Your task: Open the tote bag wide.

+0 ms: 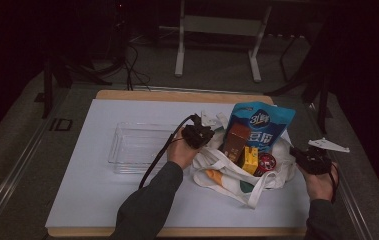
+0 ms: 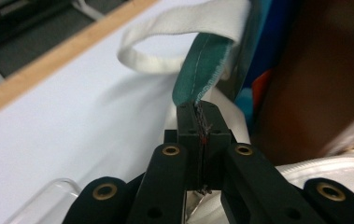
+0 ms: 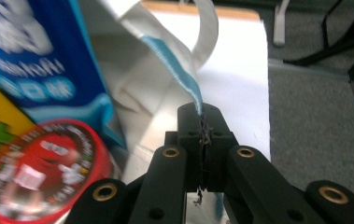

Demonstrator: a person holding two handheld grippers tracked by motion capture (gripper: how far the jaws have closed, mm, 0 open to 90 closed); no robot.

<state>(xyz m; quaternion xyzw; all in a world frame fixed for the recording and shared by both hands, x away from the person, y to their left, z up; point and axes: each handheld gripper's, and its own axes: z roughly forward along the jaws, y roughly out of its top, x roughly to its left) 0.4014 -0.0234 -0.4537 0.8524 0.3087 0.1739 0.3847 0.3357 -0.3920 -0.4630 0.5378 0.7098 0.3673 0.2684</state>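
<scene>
A white tote bag point(image 1: 229, 177) lies on the white mat, its mouth held apart. Inside it stand a blue snack pouch point(image 1: 260, 123), a brown box point(image 1: 237, 140), a yellow box point(image 1: 250, 160) and a red round tin point(image 1: 266, 162). My left gripper point(image 1: 203, 136) is shut on the bag's left rim; its view shows the green-edged hem point(image 2: 201, 72) pinched between the jaws. My right gripper point(image 1: 299, 155) is shut on the bag's right rim, with the blue-stitched hem point(image 3: 179, 70) running into its closed jaws. The red tin point(image 3: 44, 170) sits blurred at lower left there.
A clear plastic tray point(image 1: 139, 146) lies on the mat point(image 1: 102, 190) left of the bag. The mat covers a wooden table top point(image 1: 177, 95). Beyond the table are metal frame legs point(image 1: 179, 50) and cables on grey floor.
</scene>
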